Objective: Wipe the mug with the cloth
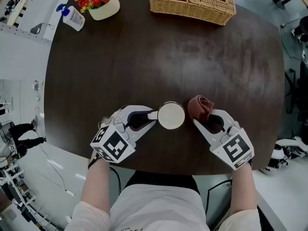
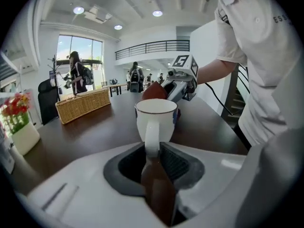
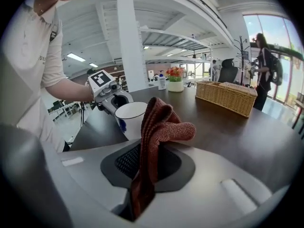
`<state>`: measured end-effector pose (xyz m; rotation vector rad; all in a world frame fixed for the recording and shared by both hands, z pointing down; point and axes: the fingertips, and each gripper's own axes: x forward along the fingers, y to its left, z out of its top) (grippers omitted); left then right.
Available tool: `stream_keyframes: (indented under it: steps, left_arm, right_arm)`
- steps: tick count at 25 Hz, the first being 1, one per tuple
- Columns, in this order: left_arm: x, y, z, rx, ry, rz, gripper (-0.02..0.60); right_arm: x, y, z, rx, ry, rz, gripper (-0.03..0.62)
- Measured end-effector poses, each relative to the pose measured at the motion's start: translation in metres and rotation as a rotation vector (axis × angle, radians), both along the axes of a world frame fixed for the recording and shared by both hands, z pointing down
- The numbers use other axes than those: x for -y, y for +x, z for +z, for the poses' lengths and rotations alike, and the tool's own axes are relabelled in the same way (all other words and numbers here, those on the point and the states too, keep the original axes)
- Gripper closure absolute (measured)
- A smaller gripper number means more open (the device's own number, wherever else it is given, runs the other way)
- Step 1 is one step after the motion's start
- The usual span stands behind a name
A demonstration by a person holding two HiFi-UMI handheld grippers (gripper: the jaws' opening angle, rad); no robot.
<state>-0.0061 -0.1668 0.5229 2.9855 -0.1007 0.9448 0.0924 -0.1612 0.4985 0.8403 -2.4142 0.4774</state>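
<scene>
mug point(image 1: 171, 115): white, upright, on dark table point(image 1: 168, 57) nr its front edge, betw. the 2 grippers; handle points to person's left
mug vs fingers: handle sits right betw. left gripper point(image 1: 153, 115) jaws; cup body just past the tips, rim clear of them
left gripper state: jaws narrow, pinched on mug handle; seen plainly in left gripper view, handle point(image 2: 152, 144) runs down into the gap
cloth point(image 1: 200, 107): reddish-brown, knit, bunched; just beside mug's right side, touching or not – can't tell
right gripper point(image 1: 197, 121) state: jaws closed on the cloth; lower part of cloth point(image 3: 145, 175) squeezed in the gap, upper part flops out over the tips toward mug point(image 3: 129, 118)
grippers rel. to each other: tips face inward, mug in the middle, marker cubes at the rear nr table edge
basket point(image 1: 192, 1): wicker, far edge of table, well apart from mug
flower pot point(image 1: 101, 1): white, red/pink flowers, far left corner
bottle point(image 1: 73, 18): white w/ blue top, lying beside the flower pot
</scene>
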Motion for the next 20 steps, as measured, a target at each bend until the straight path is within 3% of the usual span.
stream_keyframes:
  steps: [7,14,20]
  left_arm:
    - [-0.001,0.007,-0.007,-0.094,0.009,0.116,0.499]
    - [-0.005,0.006,-0.015,-0.199,-0.043,0.102,0.511]
    - [-0.009,0.008,-0.026,-0.246,-0.005,0.121,0.515]
  right_arm:
    - [-0.017,-0.010,0.009,-0.021,-0.017,0.079,0.513]
    - [-0.029,-0.004,0.009,-0.024,-0.047,0.136,0.513]
    - [-0.031,-0.005,0.017,-0.053,-0.042,0.152,0.513]
